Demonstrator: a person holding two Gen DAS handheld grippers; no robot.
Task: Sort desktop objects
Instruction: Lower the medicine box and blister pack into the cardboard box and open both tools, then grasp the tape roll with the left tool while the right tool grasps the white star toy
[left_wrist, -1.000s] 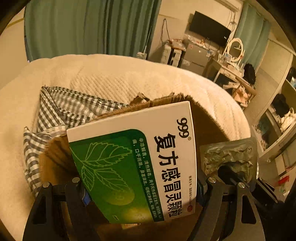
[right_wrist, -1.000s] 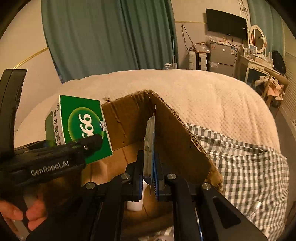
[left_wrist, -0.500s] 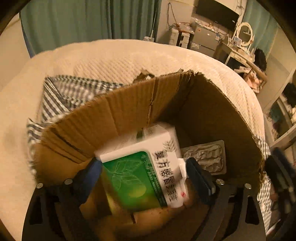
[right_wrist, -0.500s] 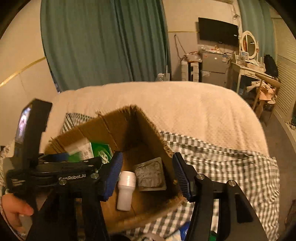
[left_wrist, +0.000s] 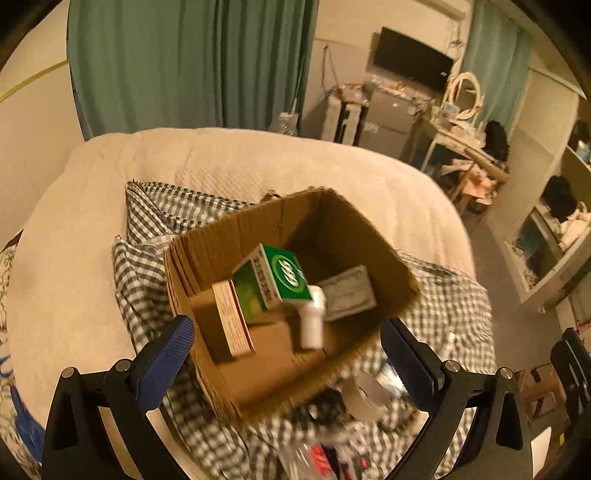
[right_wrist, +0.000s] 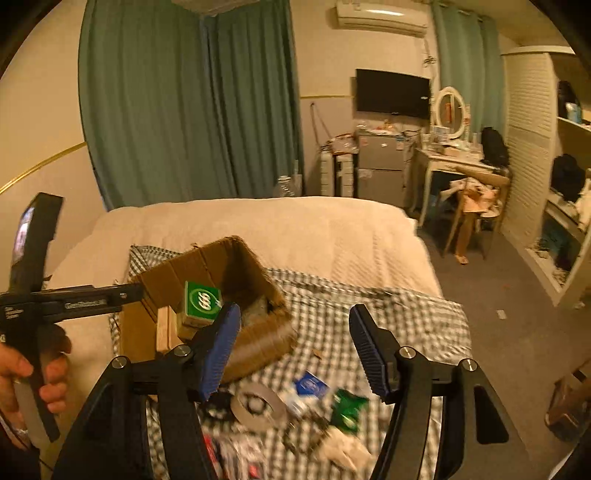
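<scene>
We hold the left gripper with its fingers spread wide and nothing between them, above the near edge of the box. We hold the right gripper likewise with fingers spread apart and empty, above the checked cloth. In the right wrist view, a hand grips the handle of the left gripper at the left edge. Nearest to us, a blurred pile of small items lies on the checked cloth, including a tape roll, a blue packet and a green packet; the rest cannot be identified. Just beyond the pile stands the open cardboard box on the same cloth. Inside it, the green carton lies tilted, leaning against a pale carton that stands on edge at the left. A white bottle lies on the box floor, touching the green carton's right side, and a blister pack lies to the right of the bottle. The cloth rests on a bed with a cream cover. Beyond the bed hang green curtains, and to the right stand a dressing table and a wall screen.
</scene>
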